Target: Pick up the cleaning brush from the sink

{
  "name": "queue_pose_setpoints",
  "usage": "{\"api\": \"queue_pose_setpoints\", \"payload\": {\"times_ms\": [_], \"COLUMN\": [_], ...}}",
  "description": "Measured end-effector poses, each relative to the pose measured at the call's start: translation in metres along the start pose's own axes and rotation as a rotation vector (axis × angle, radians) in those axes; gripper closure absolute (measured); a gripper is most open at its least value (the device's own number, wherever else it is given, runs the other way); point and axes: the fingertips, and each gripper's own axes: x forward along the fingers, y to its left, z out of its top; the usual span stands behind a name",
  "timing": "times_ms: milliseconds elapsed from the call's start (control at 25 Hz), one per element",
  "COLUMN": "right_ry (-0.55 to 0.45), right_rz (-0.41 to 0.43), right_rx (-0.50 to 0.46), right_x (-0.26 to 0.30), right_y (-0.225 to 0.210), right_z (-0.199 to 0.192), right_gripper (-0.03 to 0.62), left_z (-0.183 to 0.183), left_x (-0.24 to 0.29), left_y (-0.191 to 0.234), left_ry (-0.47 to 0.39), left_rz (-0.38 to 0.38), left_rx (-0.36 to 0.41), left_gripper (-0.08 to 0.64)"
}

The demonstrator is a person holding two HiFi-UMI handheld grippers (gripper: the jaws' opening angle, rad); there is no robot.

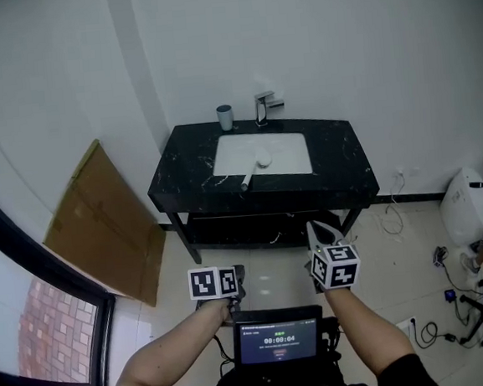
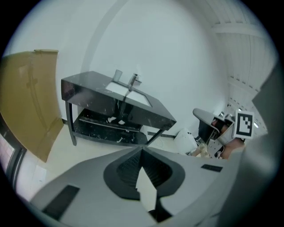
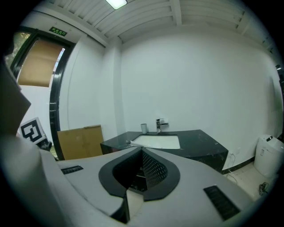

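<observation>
Your left gripper [image 2: 142, 150] and right gripper [image 3: 142, 150] clenched empty, white round-headed cleaning brush [image 1: 254, 169] across front edge of rectangular white sink [image 1: 288, 152], glossy black-marbled counter [image 1: 343, 158].

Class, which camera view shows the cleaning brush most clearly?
The head view: it looks down on the whole cleaning brush, head in the sink, handle over its front rim. The right gripper view shows only its handle end; the left gripper view shows none of it.
</observation>
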Motion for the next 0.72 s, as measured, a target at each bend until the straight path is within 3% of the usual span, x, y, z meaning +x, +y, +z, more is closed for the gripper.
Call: {"api": "queue_pose_setpoints", "payload": {"times_ms": [160,280,520,600,720], "right_ry": [-0.003,-0.017,-0.046,-0.062,-0.032], "right_rz": [0.041,0.07,0.144,0.158,0.21], "right_rx": [-0.023,-0.05,-0.067,-0.073,-0.08], "right_x": [0.04,0.072,0.154,0.182,0.232], "right_y": [0.017,0.019,0.014,0.007,0.004], "right_z": [0.028,0.056,0.117,0.139,0.163], "right_gripper": [0.592,0.592,0.592,0.592,0.592], "left_z": [0.088,0.149,0.273,0.305,0.353], "left_x": [-0.022,-0.03,-0.035,-0.03,-0.016], "left_y": [0.046,0.06,0.057,0.053,0.067], "left_ry": [-0.175,-0.282,-0.51,-0.553,-0.581], "left_rz": [0.019,-0.014,-0.045,-0.054,-0.01], "left_rx": [-0.008,-0.003,0.207,0.263,0.292], "left_gripper": [0.557,0.557,0.557,0.557,0.557]}}
